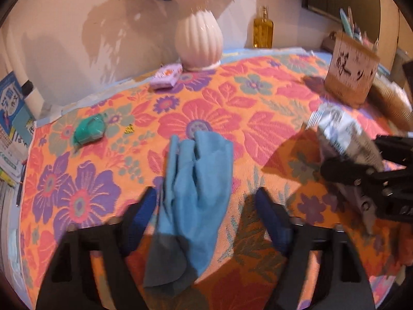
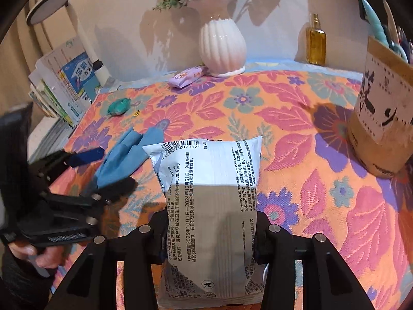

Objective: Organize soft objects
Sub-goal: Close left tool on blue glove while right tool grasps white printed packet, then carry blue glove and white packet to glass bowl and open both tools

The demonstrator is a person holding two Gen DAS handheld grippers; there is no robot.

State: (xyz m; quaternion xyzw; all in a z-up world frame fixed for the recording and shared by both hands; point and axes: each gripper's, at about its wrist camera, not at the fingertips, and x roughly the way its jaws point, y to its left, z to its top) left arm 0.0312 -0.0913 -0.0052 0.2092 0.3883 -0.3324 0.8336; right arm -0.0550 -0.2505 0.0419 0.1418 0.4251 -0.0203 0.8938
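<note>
A crumpled blue cloth lies on the floral tablecloth between the wide-apart fingers of my left gripper, which is open around it. It also shows in the right wrist view. My right gripper is shut on a white soft pack with printed text and a barcode, held above the table. The pack also shows at the right of the left wrist view. A small purple pack lies by the vase. A green soft pouch lies at the left.
A pink ribbed vase with flowers stands at the back. An amber bottle stands beside it. A brown pen holder stands at the right. Books are stacked off the table's left edge.
</note>
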